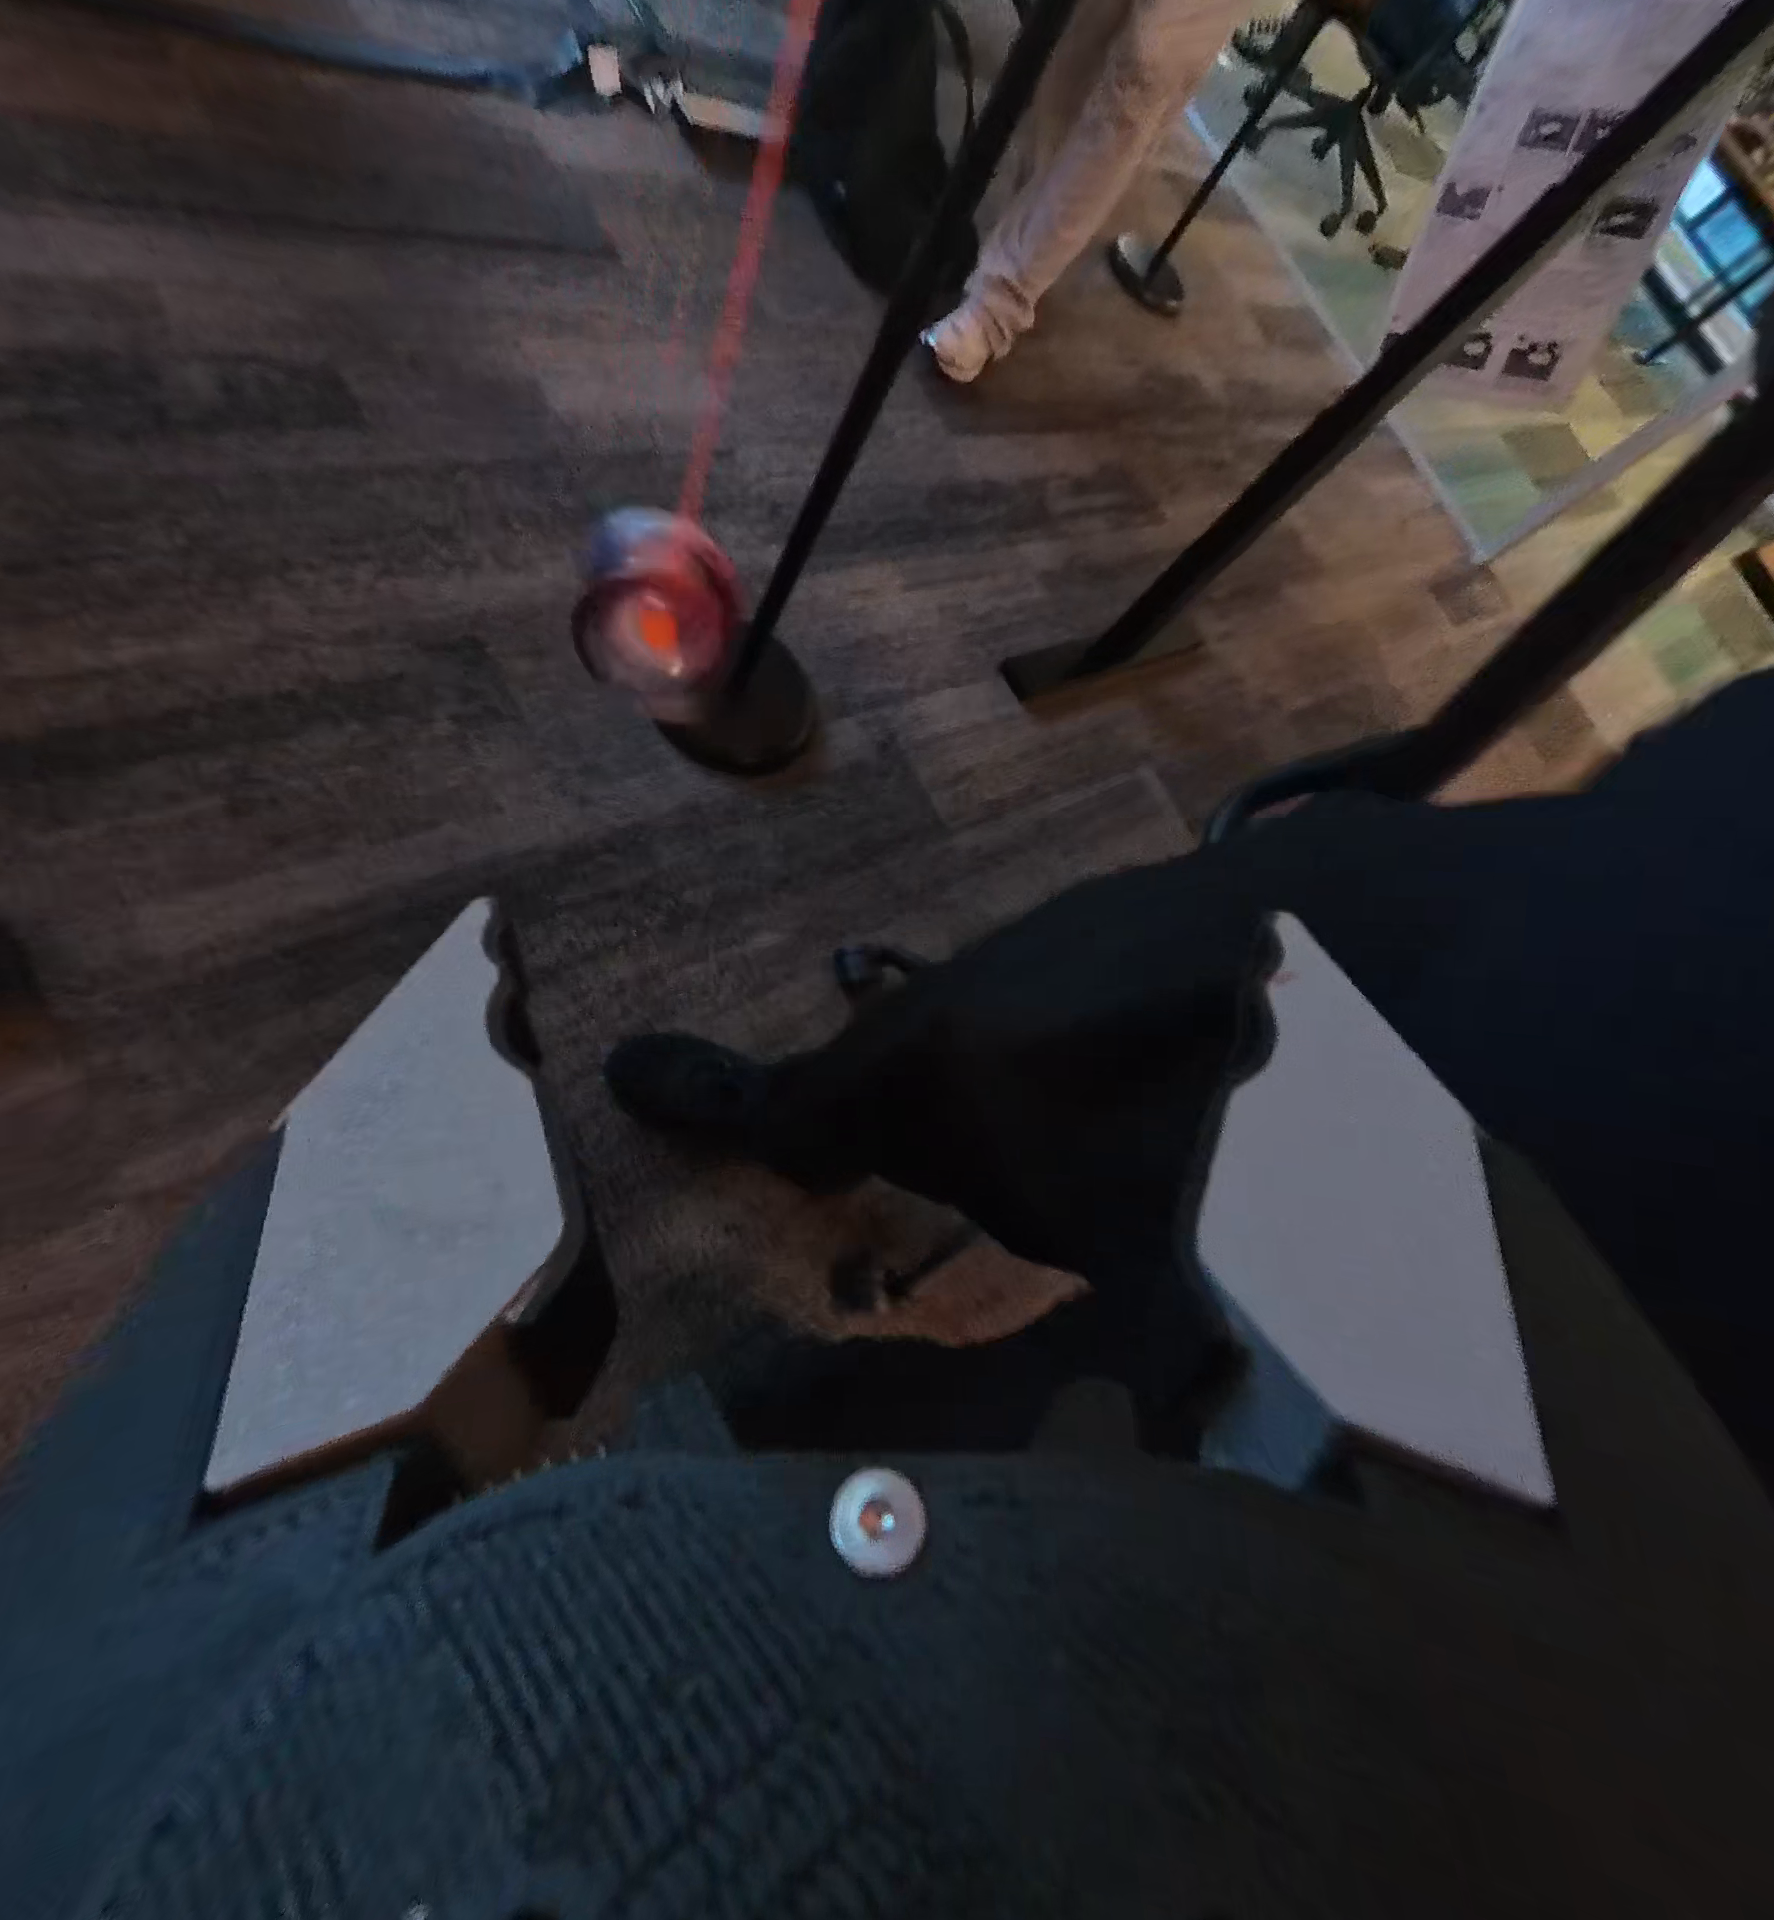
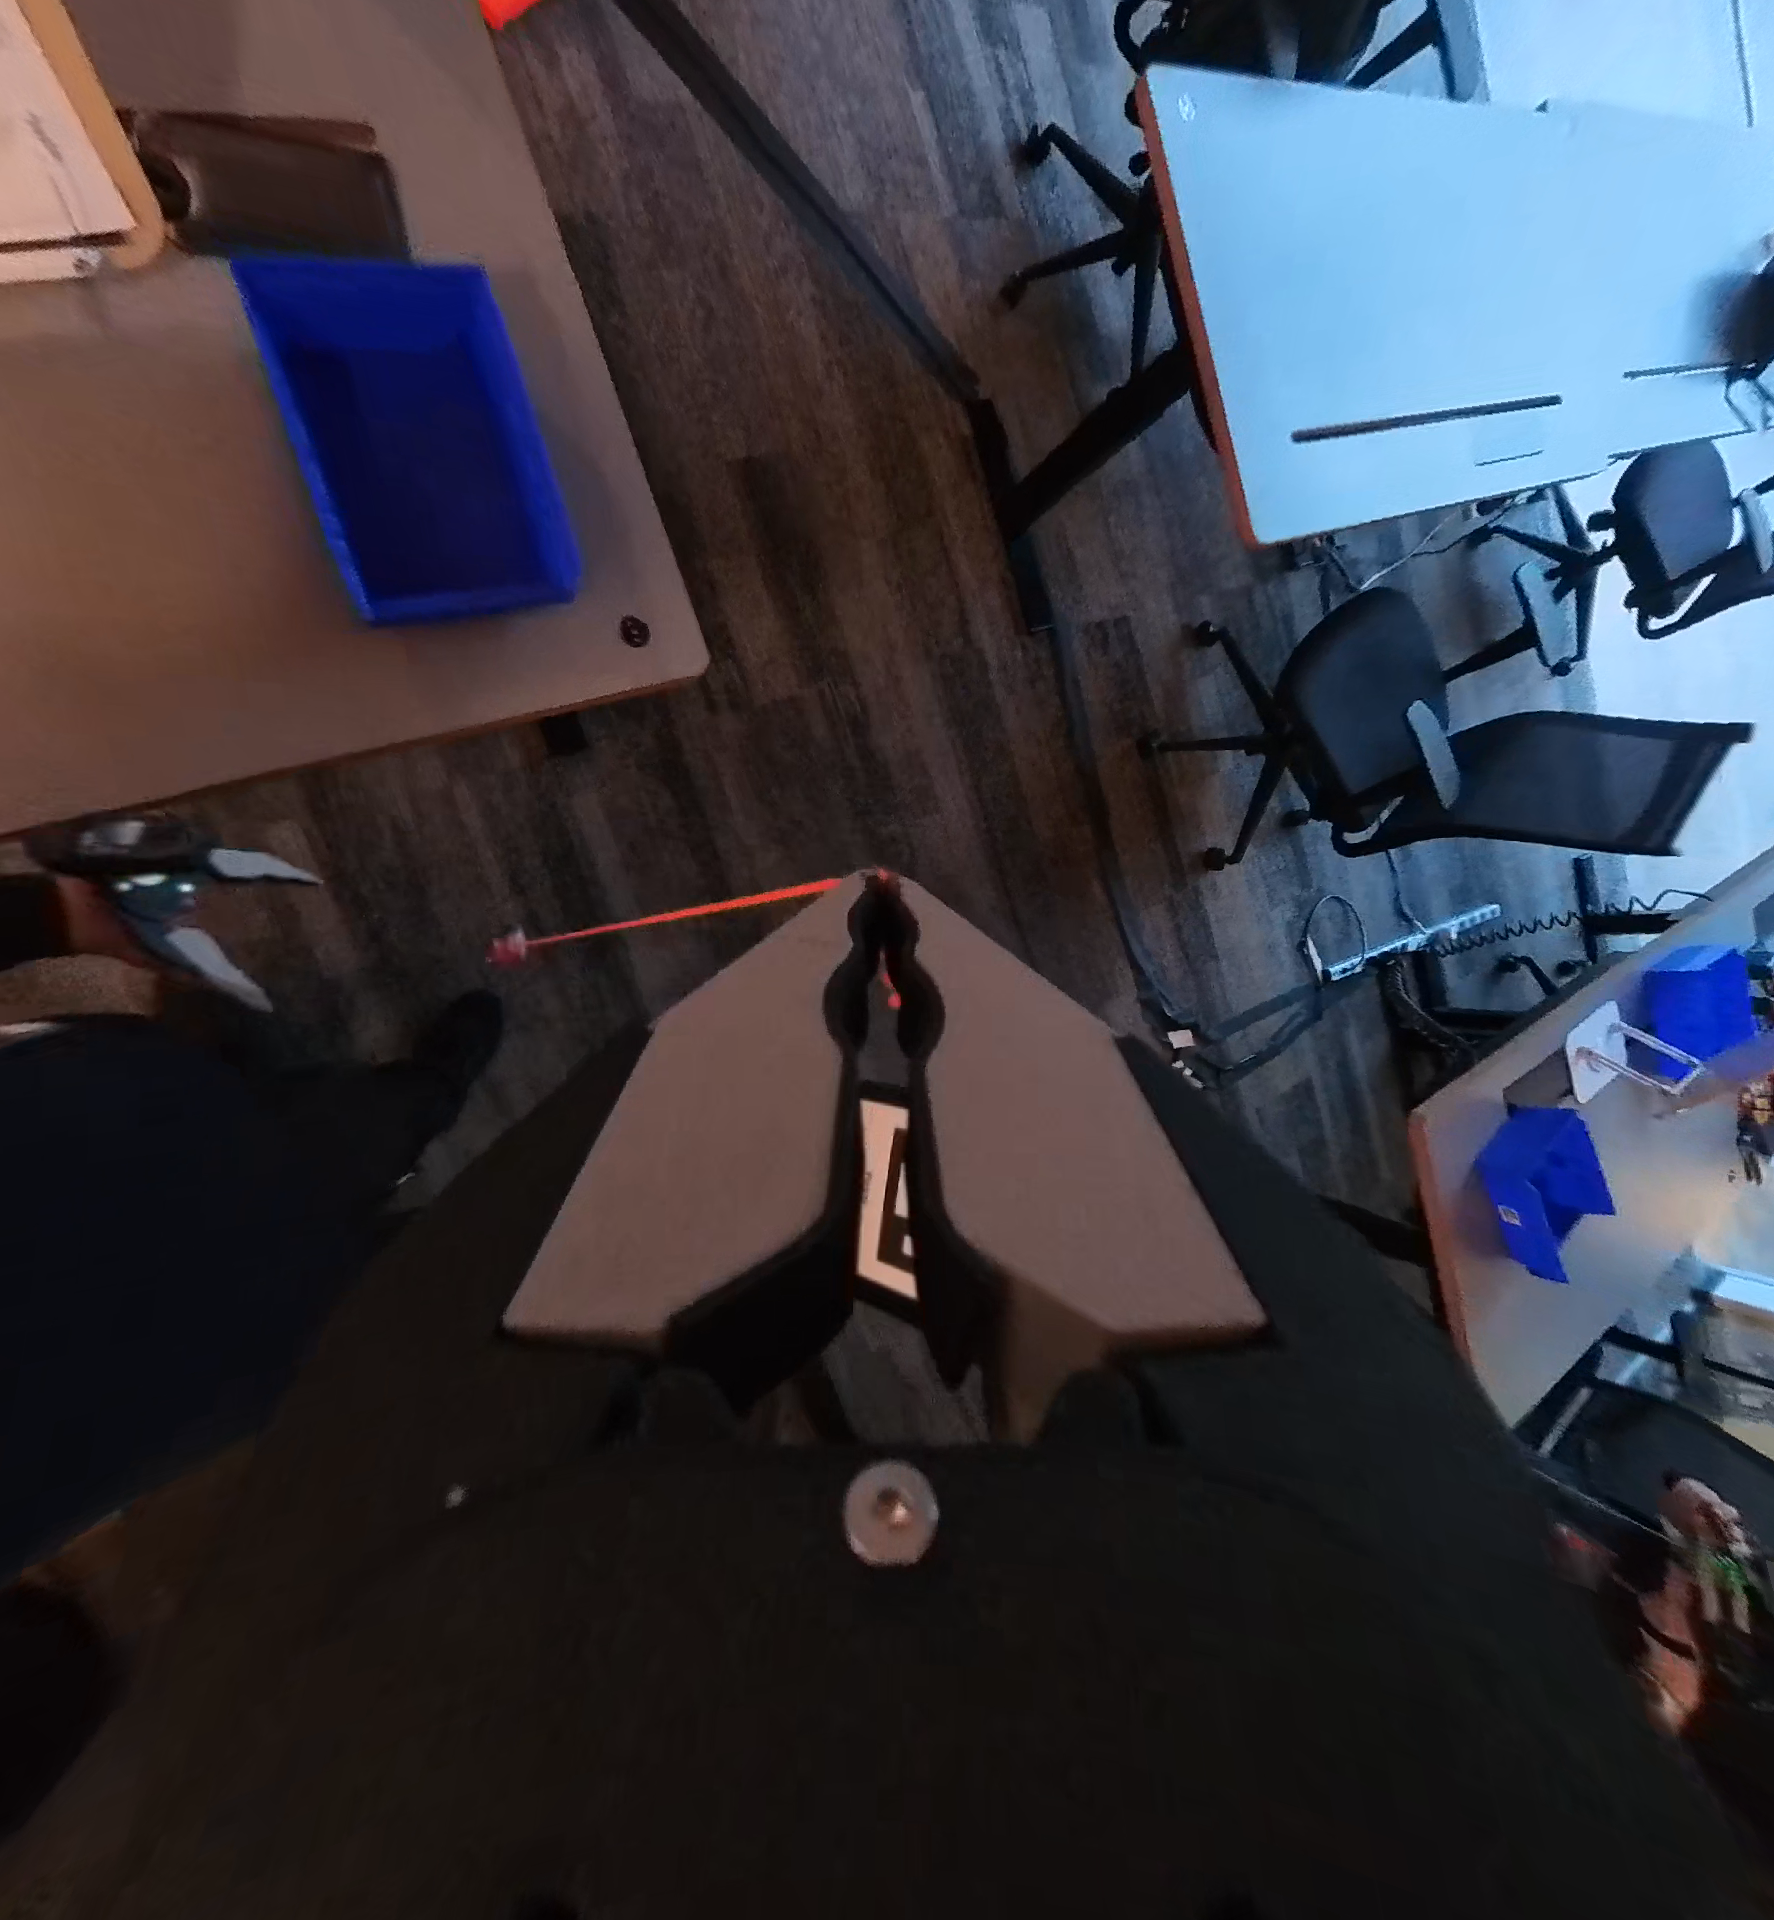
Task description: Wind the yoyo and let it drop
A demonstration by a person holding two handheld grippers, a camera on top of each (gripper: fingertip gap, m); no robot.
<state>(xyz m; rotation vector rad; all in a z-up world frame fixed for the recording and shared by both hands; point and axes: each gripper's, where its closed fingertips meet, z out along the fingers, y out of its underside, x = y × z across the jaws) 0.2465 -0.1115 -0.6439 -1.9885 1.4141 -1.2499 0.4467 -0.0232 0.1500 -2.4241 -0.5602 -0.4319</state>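
The yoyo, reddish and blurred, hangs on a red string above the dark floor in the left wrist view, ahead of my fingers. My left gripper is open and holds nothing; only the floor and a person's black shoe show between its fingers. In the right wrist view, my right gripper is shut on the red string, whose short end lies between the pads. The string runs left from the tips to the small yoyo. The left gripper shows open at the far left, apart from the yoyo.
Black poles on round bases stand close behind the yoyo. A person in light trousers stands farther off. A table carries a blue bin. Office chairs and more tables stand to the right.
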